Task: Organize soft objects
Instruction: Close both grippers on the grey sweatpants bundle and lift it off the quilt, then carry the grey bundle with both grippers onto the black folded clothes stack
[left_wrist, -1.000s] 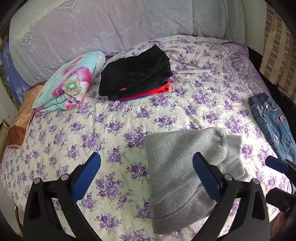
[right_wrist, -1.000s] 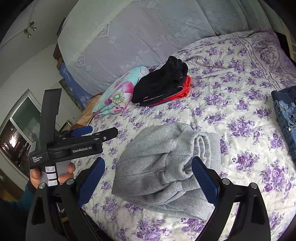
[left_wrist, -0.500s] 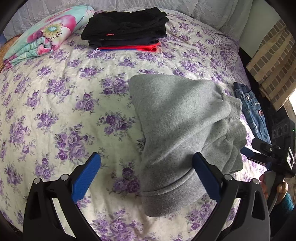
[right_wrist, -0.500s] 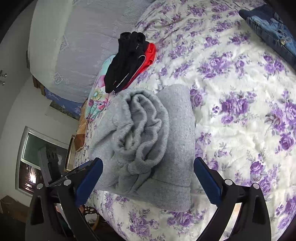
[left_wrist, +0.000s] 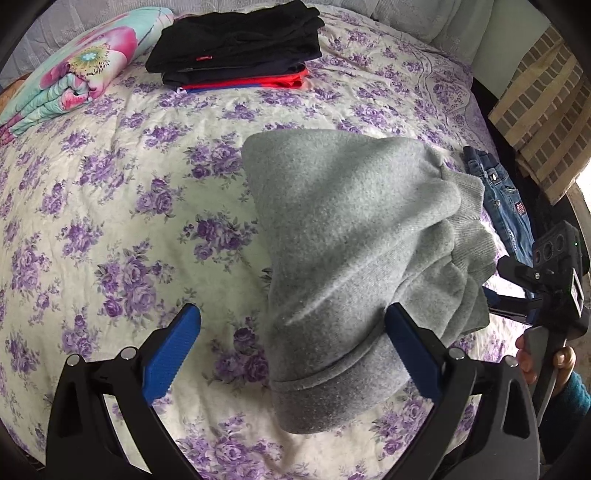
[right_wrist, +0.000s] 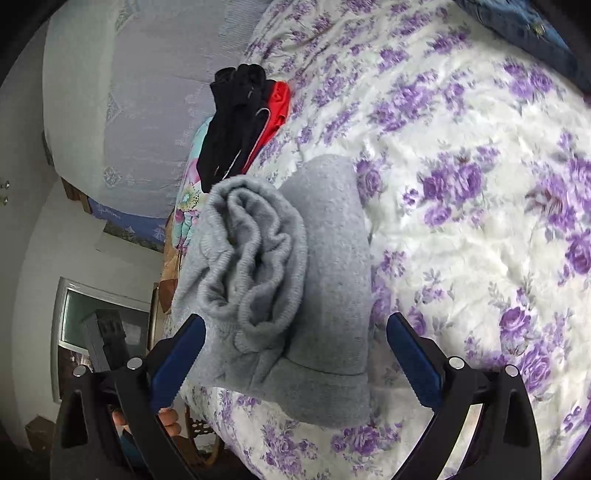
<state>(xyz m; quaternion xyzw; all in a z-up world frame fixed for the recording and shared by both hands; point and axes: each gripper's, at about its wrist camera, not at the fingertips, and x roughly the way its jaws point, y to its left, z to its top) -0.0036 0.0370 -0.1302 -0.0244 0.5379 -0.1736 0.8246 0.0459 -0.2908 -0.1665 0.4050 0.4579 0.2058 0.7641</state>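
Folded grey sweatshirt (left_wrist: 354, 251) lies lengthwise toward the black stack (left_wrist: 236, 44); both tongs (left_wrist: 291, 350) (right_wrist: 295, 354) spread wide.

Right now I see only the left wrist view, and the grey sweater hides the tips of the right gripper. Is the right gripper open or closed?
Observer: Open. The right gripper stands wide around the end of the grey sweater, not clamping it.
Operator: How does that end look?
Observer: Ribbed folds bunched into a roll, wrapped by a smooth layer.
Operator: Does the gripper touch it?
Observer: Its left finger seems to touch the fabric; its right finger stands clear, over the bedspread.
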